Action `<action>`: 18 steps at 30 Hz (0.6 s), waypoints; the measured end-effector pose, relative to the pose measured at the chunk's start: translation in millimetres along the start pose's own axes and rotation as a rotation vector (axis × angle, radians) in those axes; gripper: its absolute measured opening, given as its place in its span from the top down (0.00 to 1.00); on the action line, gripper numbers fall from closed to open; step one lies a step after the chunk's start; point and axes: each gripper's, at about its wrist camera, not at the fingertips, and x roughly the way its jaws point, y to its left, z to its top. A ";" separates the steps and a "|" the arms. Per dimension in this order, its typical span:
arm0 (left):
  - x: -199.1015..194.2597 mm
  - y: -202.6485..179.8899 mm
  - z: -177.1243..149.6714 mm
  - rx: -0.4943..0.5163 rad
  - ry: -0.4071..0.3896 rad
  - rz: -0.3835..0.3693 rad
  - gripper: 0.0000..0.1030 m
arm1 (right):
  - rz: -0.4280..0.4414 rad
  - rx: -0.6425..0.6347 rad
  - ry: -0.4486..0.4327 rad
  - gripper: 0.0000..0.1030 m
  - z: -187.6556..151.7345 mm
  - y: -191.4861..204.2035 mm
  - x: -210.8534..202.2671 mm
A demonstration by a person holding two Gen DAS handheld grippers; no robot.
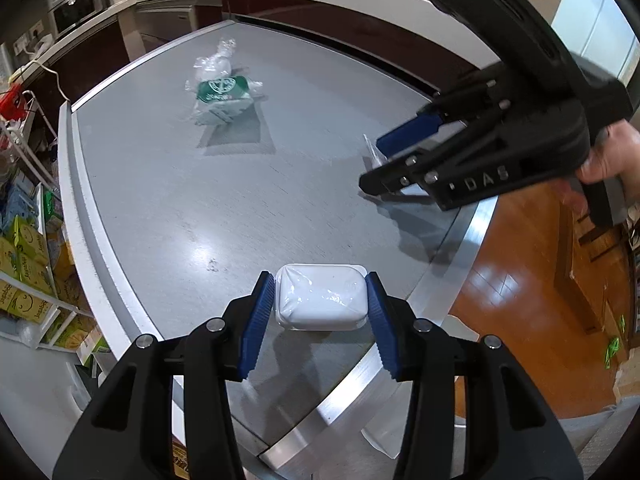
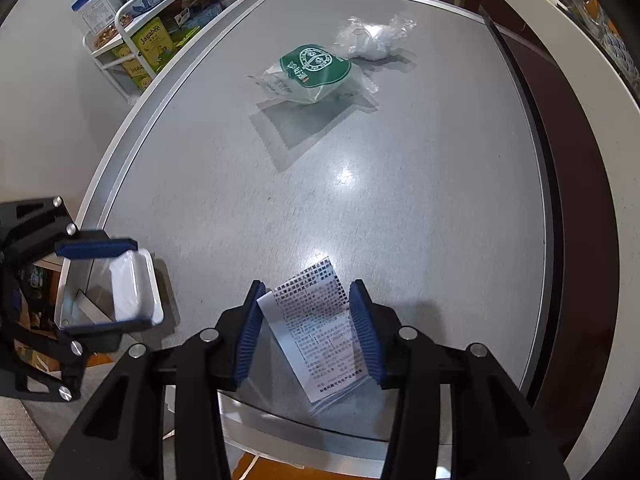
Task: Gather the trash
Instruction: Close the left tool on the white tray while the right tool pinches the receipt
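Observation:
My left gripper [image 1: 321, 294] is shut on a small white plastic tray [image 1: 321, 298] at the near edge of the grey table [image 1: 168, 200]; it also shows in the right wrist view [image 2: 134, 286]. My right gripper [image 2: 306, 324] is open around a clear wrapper with a printed label [image 2: 316, 328] that lies flat near the table's front edge; its pads stand just apart from the wrapper's sides. A green-and-white plastic bag [image 1: 222, 96] [image 2: 314, 74] and a crumpled clear wrapper [image 1: 214, 64] [image 2: 370, 38] lie at the far side.
The table has a raised metal rim [image 1: 452, 280]. A white wire rack with yellow boxes [image 1: 24, 280] [image 2: 150, 42] stands left of the table. A white counter [image 2: 560, 52] runs behind it. Wooden floor [image 1: 532, 300] lies to the right.

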 end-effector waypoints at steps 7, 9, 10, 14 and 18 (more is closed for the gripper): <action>-9.4 6.6 0.0 -0.036 -0.013 -0.004 0.54 | -0.045 -0.033 -0.009 0.17 0.4 11.7 -1.7; -8.0 11.3 4.6 -0.043 -0.014 -0.003 0.54 | -0.048 -0.062 -0.048 0.08 -0.2 13.7 -10.8; -6.3 13.4 7.0 -0.048 -0.014 -0.005 0.54 | -0.040 -0.066 -0.035 0.08 0.9 13.0 -11.5; -7.4 18.7 4.1 -0.070 -0.012 -0.009 0.54 | -0.027 -0.109 0.041 0.08 4.4 10.0 -8.8; -9.2 22.1 0.7 -0.090 -0.014 -0.013 0.54 | -0.024 -0.180 0.086 0.28 6.9 14.7 -4.5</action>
